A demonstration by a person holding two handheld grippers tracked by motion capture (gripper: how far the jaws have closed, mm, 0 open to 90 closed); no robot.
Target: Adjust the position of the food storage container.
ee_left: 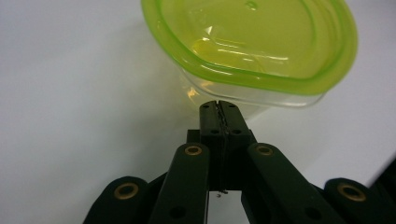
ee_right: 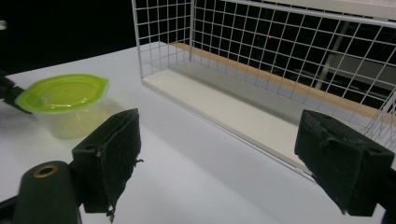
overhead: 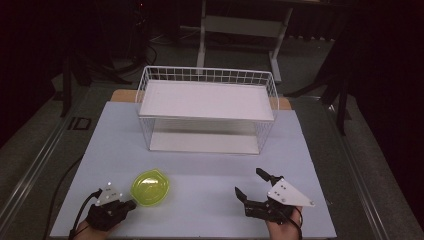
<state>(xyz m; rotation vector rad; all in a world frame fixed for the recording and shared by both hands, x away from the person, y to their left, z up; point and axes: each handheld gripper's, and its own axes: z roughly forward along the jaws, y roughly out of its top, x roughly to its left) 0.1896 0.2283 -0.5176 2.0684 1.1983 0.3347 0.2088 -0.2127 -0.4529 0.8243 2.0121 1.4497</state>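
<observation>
Dark room; dim floor and the legs of a pale stand lie beyond the work area. The work surface is a white rectangular table top (overhead: pixel 200 200).

At the far centre of the table stands a white wire-mesh two-tier rack (overhead: pixel 206 110) with a solid white upper shelf and a white lower shelf.

A clear plastic container with a lime-green lid (overhead: pixel 150 188) sits on the table at the near left, well apart from the rack. The lid is on.

The left gripper (overhead: pixel 131 204) is held low at the near-left edge, tips pointed at the container's near side. In the left gripper view its jaws are pressed together with nothing between them, the tips just beside the container's clear wall below the lid rim; contact cannot be confirmed.

The right gripper (overhead: pixel 250 184) is held at the near right, above the bare table. Its jaws stand wide apart and hold nothing, and they point toward the rack's lower shelf.
</observation>
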